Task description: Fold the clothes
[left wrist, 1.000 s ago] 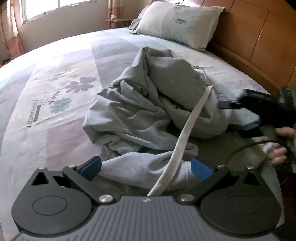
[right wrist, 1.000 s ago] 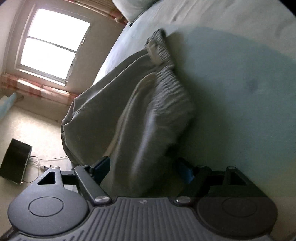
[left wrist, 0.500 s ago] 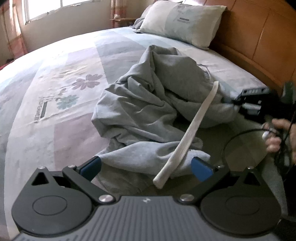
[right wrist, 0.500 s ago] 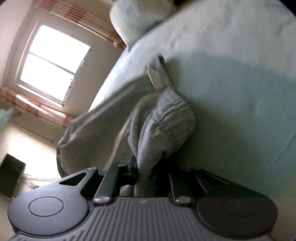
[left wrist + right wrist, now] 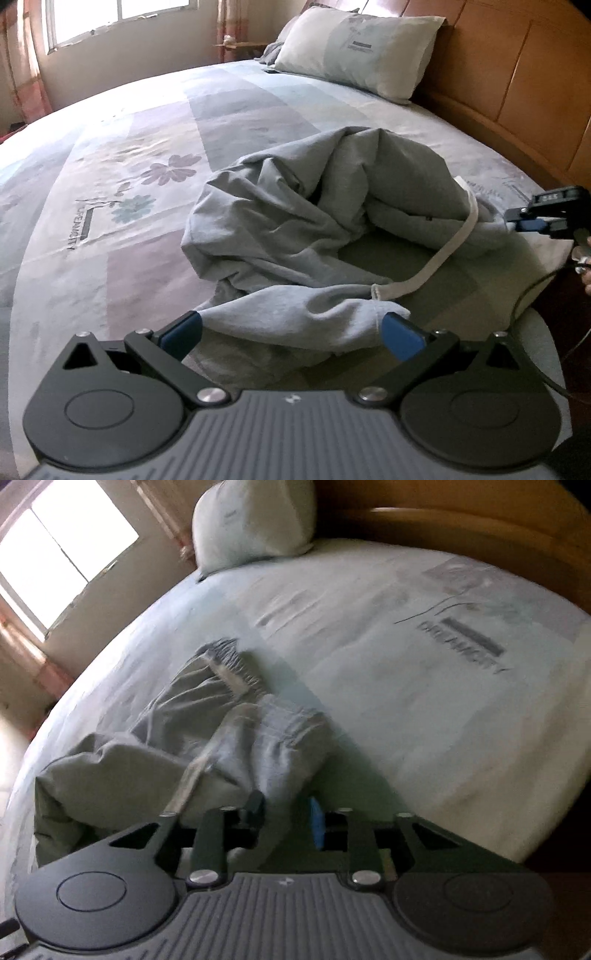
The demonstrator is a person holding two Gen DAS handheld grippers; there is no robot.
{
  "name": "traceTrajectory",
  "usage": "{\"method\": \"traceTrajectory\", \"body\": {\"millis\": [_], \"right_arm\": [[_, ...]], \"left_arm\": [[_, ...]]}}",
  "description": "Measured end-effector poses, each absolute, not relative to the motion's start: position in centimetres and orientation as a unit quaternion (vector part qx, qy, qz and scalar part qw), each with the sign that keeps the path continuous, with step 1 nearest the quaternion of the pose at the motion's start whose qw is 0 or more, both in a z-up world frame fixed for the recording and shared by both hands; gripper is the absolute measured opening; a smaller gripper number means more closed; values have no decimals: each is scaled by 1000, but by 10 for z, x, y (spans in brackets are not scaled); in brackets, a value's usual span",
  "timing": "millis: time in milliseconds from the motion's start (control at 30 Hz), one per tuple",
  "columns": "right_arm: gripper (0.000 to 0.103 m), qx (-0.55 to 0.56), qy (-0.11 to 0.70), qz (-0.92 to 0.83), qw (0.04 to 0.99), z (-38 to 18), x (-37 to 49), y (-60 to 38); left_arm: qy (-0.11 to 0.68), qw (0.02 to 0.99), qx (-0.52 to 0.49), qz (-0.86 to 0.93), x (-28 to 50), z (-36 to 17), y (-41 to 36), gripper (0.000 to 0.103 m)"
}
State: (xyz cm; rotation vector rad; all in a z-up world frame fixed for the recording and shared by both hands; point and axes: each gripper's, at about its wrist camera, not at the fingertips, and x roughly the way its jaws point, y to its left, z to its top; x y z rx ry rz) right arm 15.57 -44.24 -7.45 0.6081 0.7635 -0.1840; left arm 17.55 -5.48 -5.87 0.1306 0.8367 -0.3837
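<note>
Garment: grey trousers (image 5: 295,206) lie crumpled in a heap on the bed (image 5: 129,110), near the right side, with folds going many ways.
Waistband: in the right wrist view the gathered elastic end (image 5: 291,731) points to the near side, towards the right gripper.
Stripe: a white band (image 5: 454,243) runs along the cloth from the right part of the heap down to a near leg end.
Left gripper (image 5: 291,332): its blue-tipped fingers stand wide apart; a leg end of the trousers lies between them, and the pads do not press on it.
Right gripper (image 5: 284,819): it is at the right edge of the heap; its jaws are opening, with grey cloth between them. The view is blurred, so I cannot tell if the pads are touching the cloth.
Hand (image 5: 585,254): only some fingers show, at the far right edge, behind the right gripper.
Pillow (image 5: 354,48): it lies at the far end, against the wooden headboard (image 5: 517,74).
Window (image 5: 110,18): bright, far left.
</note>
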Motion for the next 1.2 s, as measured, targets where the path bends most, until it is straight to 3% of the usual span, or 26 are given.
{"method": "traceTrajectory", "body": {"millis": [167,233,300,667,967,1200], "right_arm": [[62,285,323,-68,900,-52,152,-433],[81,267,324,-36,907,-46,159,-416],[91,247,326,-2,913,-41,165,-397],[101,117,426,45,896,-102,212,-299],[103,-7,405,42,913,-119,204,-271],[103,-13,399,39,916,-121,206,-272]], "left_arm": [[408,894,52,-179,181,-57,-48,102],[405,896,52,-175,183,-56,-46,102],[402,898,41,-173,186,-55,-44,102],[427,890,-5,-163,208,-99,-39,102],[482,870,28,-99,208,-127,-17,102],[464,884,-3,-54,206,-99,11,102]]}}
